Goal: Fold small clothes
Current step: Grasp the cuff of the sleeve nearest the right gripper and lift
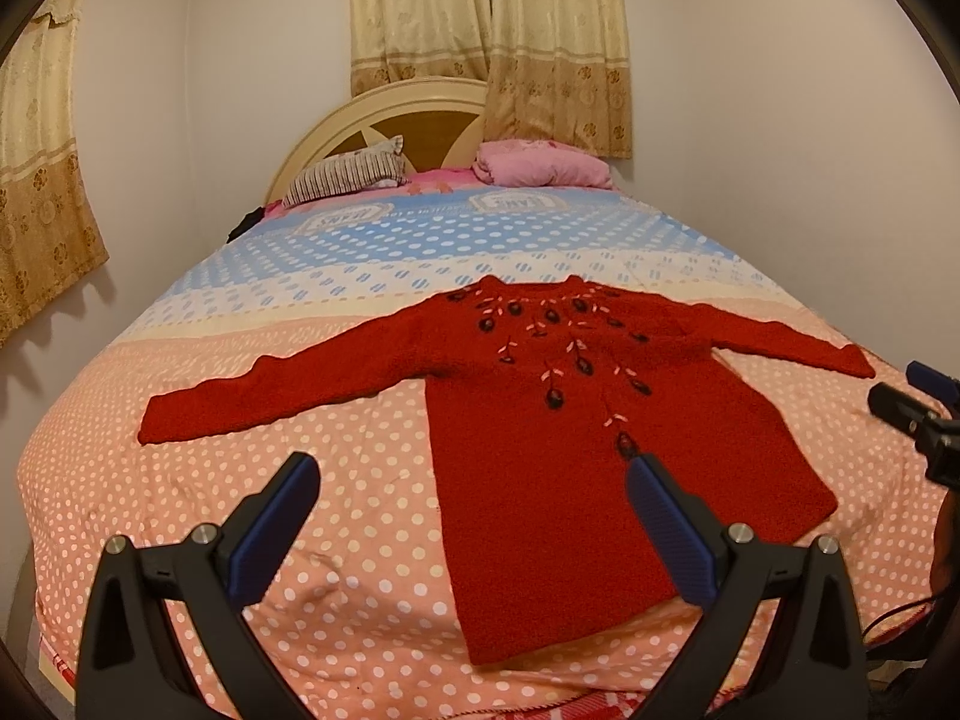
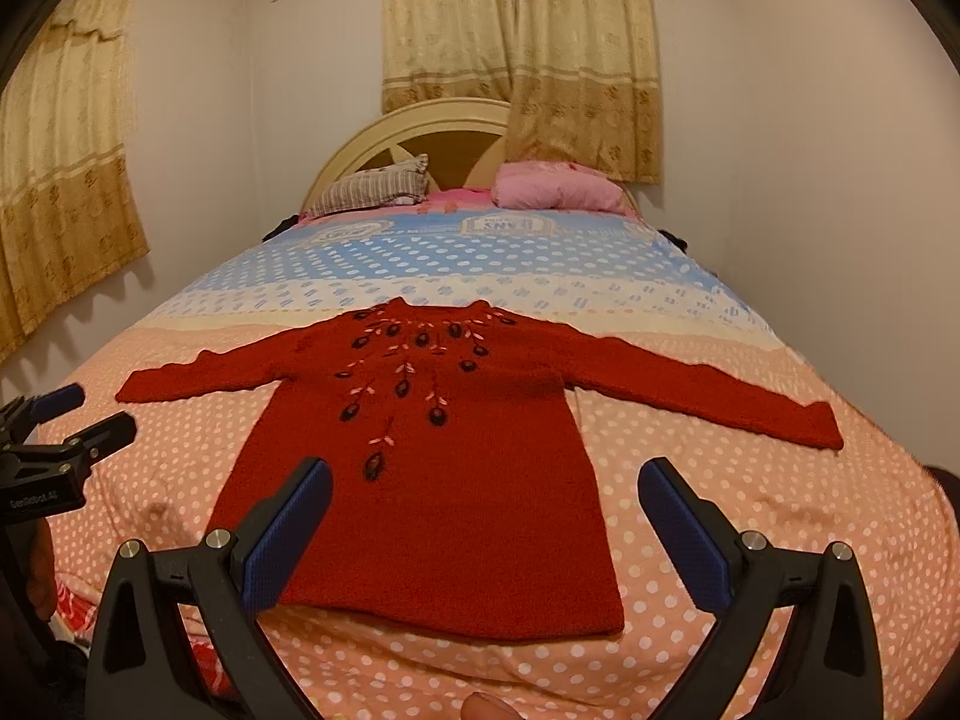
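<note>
On the polka-dot bedspread [image 1: 360,516], a red knitted sweater [image 1: 540,480] with dark embroidered flowers lies flat, front up, both sleeves spread sideways and its hem nearest the cameras. The left gripper [image 1: 474,480] and the right gripper [image 2: 486,486] each hover above the hem end with jaws spread wide, released, grasping and touching nothing. The left wrist view alone shows the right gripper's tips at its right edge; the right wrist view alone shows the left gripper at its left edge and a fingertip [image 2: 486,708] at the bottom.
</note>
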`<state>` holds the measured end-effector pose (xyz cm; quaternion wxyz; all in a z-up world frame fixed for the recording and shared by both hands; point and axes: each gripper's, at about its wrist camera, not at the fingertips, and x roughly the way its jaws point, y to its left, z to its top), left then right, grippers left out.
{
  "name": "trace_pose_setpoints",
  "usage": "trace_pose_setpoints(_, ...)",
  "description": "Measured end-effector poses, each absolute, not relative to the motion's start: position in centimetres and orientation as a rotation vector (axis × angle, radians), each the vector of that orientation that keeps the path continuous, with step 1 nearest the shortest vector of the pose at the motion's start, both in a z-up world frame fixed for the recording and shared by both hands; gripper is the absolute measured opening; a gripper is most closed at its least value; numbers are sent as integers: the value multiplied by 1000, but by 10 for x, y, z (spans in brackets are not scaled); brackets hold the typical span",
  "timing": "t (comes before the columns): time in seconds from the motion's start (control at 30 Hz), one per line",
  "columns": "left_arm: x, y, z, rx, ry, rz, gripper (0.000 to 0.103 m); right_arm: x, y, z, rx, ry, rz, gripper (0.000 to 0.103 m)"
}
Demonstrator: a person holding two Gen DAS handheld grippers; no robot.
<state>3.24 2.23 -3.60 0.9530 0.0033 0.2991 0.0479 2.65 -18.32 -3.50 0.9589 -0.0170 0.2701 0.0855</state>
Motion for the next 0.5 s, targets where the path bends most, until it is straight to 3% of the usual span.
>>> trace_pose_setpoints(0.5, 123, 18, -71, 74, 695, 64, 103, 130, -336, -98, 262, 733, -70, 102)
